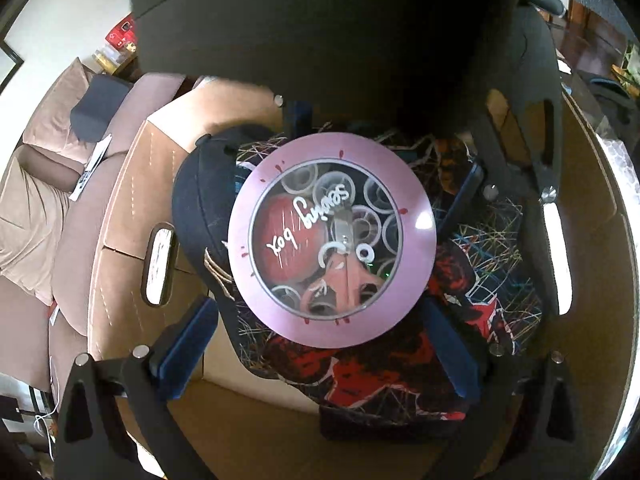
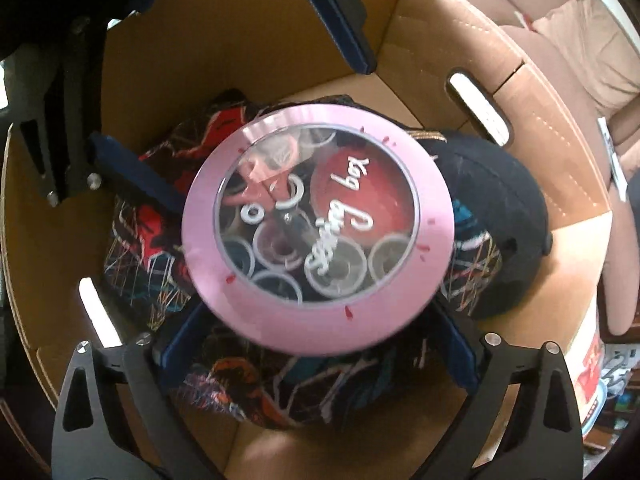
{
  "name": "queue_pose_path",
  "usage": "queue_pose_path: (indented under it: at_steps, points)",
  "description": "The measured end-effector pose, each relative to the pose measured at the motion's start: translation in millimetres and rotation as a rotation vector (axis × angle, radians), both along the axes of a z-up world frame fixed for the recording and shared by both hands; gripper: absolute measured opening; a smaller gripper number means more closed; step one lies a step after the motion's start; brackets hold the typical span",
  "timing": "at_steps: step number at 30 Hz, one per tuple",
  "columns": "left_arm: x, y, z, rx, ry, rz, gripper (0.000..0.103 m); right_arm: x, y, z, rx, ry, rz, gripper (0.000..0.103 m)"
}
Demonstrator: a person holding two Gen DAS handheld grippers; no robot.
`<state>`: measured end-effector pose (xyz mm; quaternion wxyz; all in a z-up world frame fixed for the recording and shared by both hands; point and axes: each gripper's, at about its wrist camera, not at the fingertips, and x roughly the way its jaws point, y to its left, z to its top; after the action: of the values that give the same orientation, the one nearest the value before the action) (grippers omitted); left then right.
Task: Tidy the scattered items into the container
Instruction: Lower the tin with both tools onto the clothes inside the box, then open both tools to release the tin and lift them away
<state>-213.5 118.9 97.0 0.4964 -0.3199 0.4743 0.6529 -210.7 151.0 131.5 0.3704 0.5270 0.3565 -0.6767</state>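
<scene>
A round pink sewing box point(image 1: 332, 236) with a clear lid reading "sewing box" is over the inside of a cardboard box point(image 1: 132, 184). It also shows in the right wrist view point(image 2: 318, 236) inside the cardboard box point(image 2: 248, 40). Under it lie a patterned black-and-red garment point(image 1: 472, 280) and a black cap point(image 1: 200, 208). My left gripper point(image 1: 320, 344) and my right gripper point(image 2: 316, 344) both have their blue-padded fingers spread wide around the sewing box's rim, from opposite sides. Whether the pads touch its rim is hidden by the box.
A brown sofa point(image 1: 52, 184) with cushions stands beside the cardboard box. A black chair point(image 1: 536, 60) is at the far side. The box walls have handle cut-outs point(image 2: 480, 108).
</scene>
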Motion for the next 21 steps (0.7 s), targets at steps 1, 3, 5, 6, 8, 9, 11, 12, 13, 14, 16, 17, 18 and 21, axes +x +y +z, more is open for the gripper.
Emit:
queue_pose_path:
  at_steps: [1,3,5,6,8,9,11,12,13,14,16,17,18,21]
  points:
    - [0,0,0,0.001,-0.002,0.001,0.102,2,2,1,-0.003,-0.003,-0.002,0.098]
    - [2,0,-1,-0.001,-0.005,0.000,0.102,5,5,3,0.012,0.006,-0.006,0.098]
    - [4,1,-3,-0.010,0.002,-0.008,0.102,7,7,7,0.012,0.023,-0.007,0.097]
    - [5,1,-3,-0.013,0.006,-0.014,0.102,8,8,12,0.001,0.044,-0.005,0.096]
    - [5,5,-1,-0.015,0.003,-0.017,0.102,8,11,23,-0.023,0.063,-0.011,0.090]
    - [4,6,1,-0.012,0.000,-0.012,0.102,7,13,28,-0.039,0.062,-0.013,0.089]
    - [3,6,4,-0.004,0.003,-0.007,0.102,8,16,39,-0.066,0.062,-0.014,0.085]
    - [3,5,6,0.001,0.007,-0.004,0.102,8,16,44,-0.077,0.064,-0.015,0.085]
    - [3,4,7,0.007,0.007,-0.002,0.102,8,18,48,-0.091,0.066,-0.018,0.084]
    - [4,4,7,0.012,0.005,0.000,0.102,6,20,52,-0.102,0.063,-0.024,0.084]
    - [5,4,7,0.020,0.007,0.004,0.102,6,29,59,-0.130,0.063,-0.030,0.080]
    - [2,3,6,0.022,0.004,0.006,0.102,5,29,63,-0.149,0.071,-0.036,0.080]
    - [-1,3,4,0.023,0.004,0.009,0.102,1,27,66,-0.161,0.085,-0.051,0.080]
    - [-4,4,0,0.019,0.005,0.016,0.102,-12,13,58,-0.093,0.113,-0.095,0.080]
